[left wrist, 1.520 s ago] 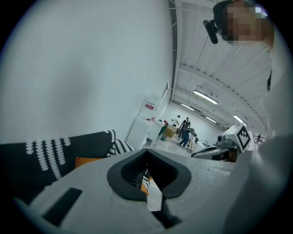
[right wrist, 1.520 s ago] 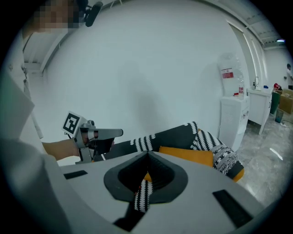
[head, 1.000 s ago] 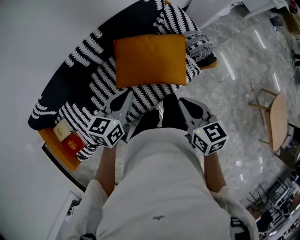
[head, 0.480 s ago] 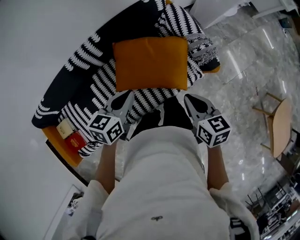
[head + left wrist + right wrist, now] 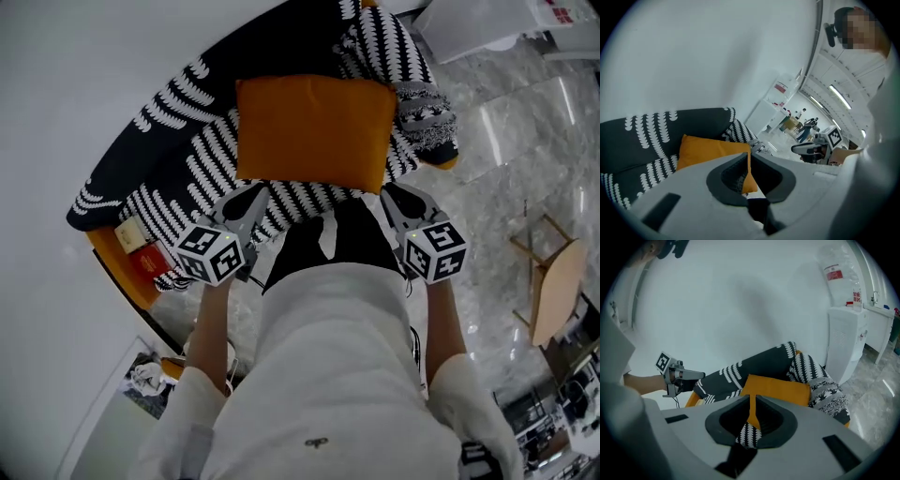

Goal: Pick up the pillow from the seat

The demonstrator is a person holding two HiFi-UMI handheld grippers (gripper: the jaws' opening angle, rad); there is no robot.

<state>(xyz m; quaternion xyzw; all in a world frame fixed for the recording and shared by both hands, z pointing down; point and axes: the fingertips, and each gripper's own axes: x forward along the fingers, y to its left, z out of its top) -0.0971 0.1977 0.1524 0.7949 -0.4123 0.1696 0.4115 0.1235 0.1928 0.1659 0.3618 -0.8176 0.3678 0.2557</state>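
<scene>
Hovering short of the grab, nothing done yet. Head view: pillow (image 5: 314,131) lies flat mid-seat (image 5: 169,159), untouched. Left gripper (image 5: 253,194) and right gripper (image 5: 394,199) sit at the seat's front edge, near the pillow but apart from it. Left gripper view: jaws closed, nothing between them. Right gripper view: same, jaws together and empty. Pillow looks orange, rectangular, plump and soft. Left to do: open, reach, grip, lift.
</scene>
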